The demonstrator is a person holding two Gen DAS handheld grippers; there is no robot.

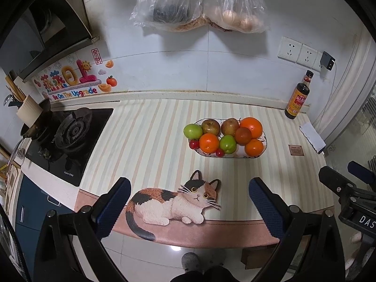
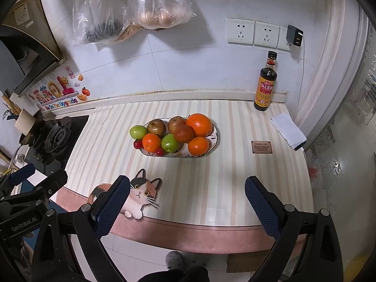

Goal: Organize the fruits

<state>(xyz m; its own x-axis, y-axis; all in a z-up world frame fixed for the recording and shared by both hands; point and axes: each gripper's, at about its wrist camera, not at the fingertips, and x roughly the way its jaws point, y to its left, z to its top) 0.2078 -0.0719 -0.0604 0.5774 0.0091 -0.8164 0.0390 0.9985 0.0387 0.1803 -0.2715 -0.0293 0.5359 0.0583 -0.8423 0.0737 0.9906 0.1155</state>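
Striped in pale cream, pink and green, the soft mat [image 2: 211,183] covers a kitchen counter from its near pink border to the tiled wall. Nearest, both tongs hang over the near edge with nothing between them: the left gripper [image 1: 189,202] stands wide above a flat knitted-look cat coaster [image 1: 174,202], and the right gripper [image 2: 186,199] stands equally wide to its right, their blue textured pads [image 2: 112,202] facing inward. Held back and level like this, they seem poised to survey the counter rather than to grasp.

Farther in, all the fruit sits piled on one shallow oval patterned plate [image 2: 214,138]: three glossy oranges [image 2: 199,124], two green apples [image 2: 169,142], brownish round fruits [image 2: 157,127] at the far side, small red cherries [image 2: 138,143] tucked at the left rim. Gathered so, the heap fits either fruit already collected or fruit waiting to be sorted out.

Against the far wall stand a dark sauce bottle [image 2: 265,84] at the right, and a gas hob [image 1: 70,136] at the left. Clear plastic bags [image 1: 199,2] hang above.
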